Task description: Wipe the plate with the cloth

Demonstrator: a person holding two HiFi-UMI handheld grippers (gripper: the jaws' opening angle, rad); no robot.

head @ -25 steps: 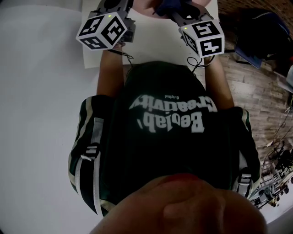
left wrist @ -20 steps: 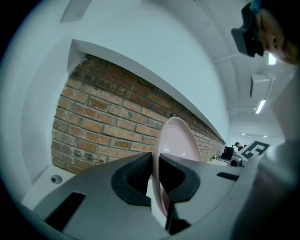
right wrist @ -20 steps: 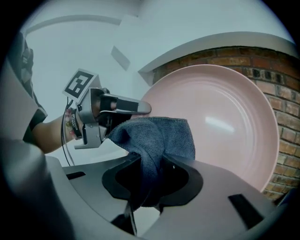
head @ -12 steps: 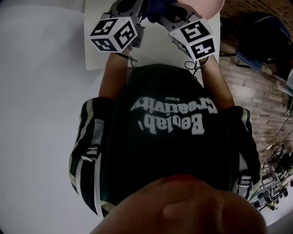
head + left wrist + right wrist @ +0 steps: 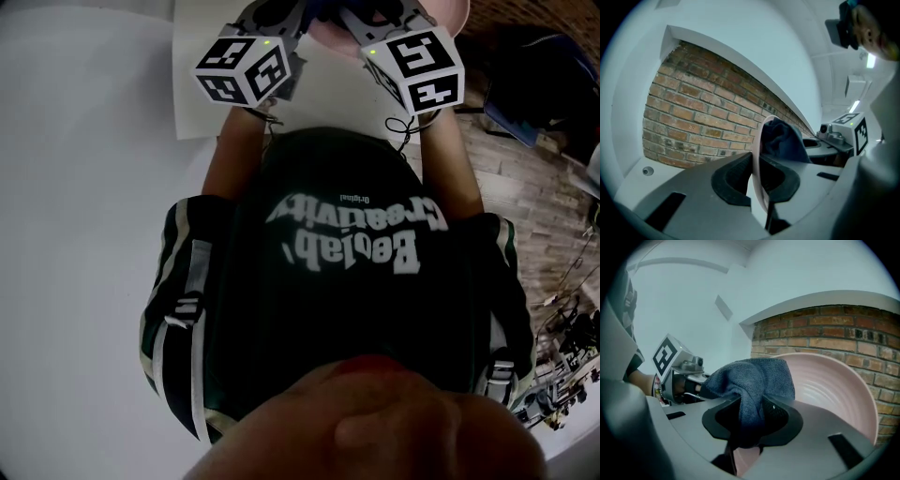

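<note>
Plate (image 5: 834, 394) is pink and round, with fine rings running round its smooth inside. It stands on its edge, up off the table (image 5: 84, 187), with its thin rim pinched between the jaws of the left gripper (image 5: 757, 182).

The right gripper (image 5: 749, 422) has its jaws pinched on the cloth (image 5: 754, 376). The cloth is dark blue and fuzzy like a towel, and it sits in a soft lump right at the plate's inside.

Each gripper carries a cube (image 5: 246, 70) with black and white square marks and a small green light. The person's dark green shirt (image 5: 347, 309) has big white words that show upside down from the head view. One reads "Creativity", and a tiny one reads "Original". The sleeves have pale stripes.

Behind the plate is a rough wall (image 5: 703, 112) of red-brown brick under a white ledge. The table is white and smooth
</note>
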